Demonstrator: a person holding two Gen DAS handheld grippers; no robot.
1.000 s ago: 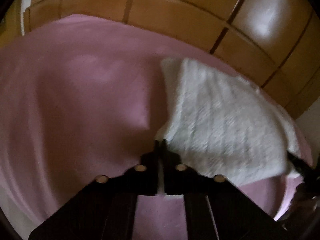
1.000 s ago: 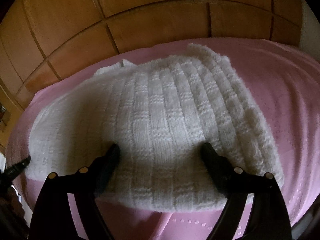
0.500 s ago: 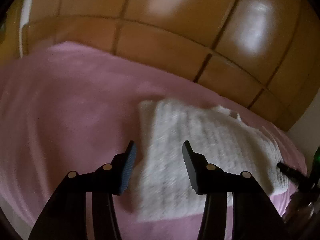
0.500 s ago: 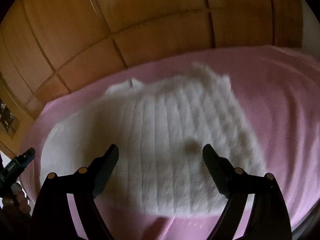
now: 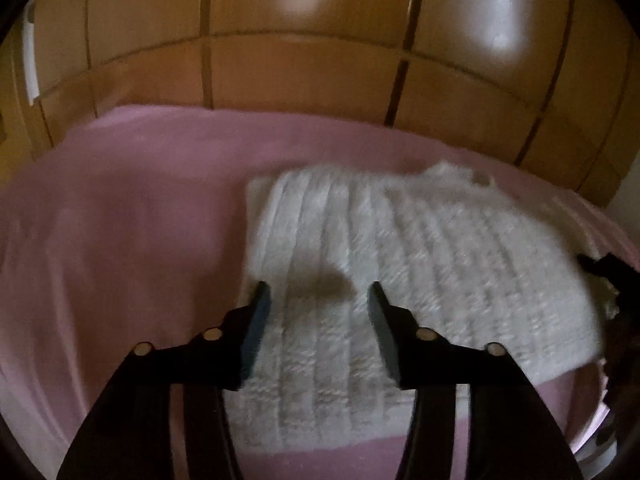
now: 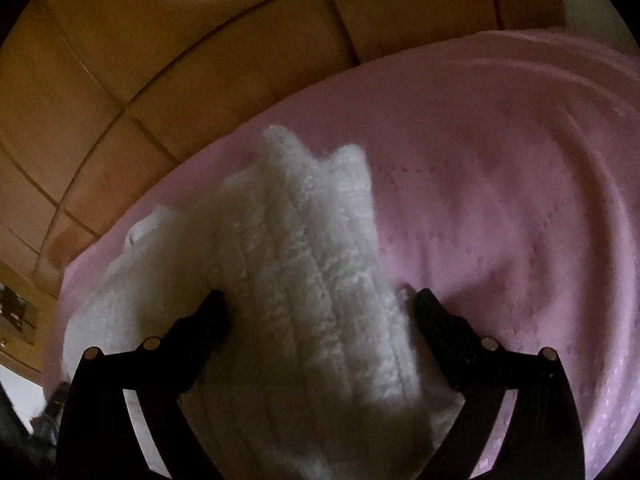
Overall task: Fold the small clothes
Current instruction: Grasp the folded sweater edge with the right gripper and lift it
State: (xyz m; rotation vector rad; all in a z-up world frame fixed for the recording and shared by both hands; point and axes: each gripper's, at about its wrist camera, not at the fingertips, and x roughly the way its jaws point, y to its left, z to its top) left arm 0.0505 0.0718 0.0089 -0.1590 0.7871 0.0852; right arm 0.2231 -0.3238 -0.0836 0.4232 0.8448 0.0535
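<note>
Left gripper (image 5: 316, 300) just opened, released white knit (image 5: 420, 264).

Both views are dim and warm-toned, with black fisheye corners and strongly bowed lines toward the edges. Soft glare patches sit on the glossy wooden panels (image 5: 304, 80) above the pink bedspread (image 5: 120, 220), brightest at upper right in the left wrist view and upper left in the right wrist view. The white knitted garment (image 5: 420, 264) is the lightest area, its ribs smeared by motion blur; a small dark shadow falls on it near the middle. The gripper fingers (image 5: 256, 320) read as near-black silhouettes, their detail lost.
</note>
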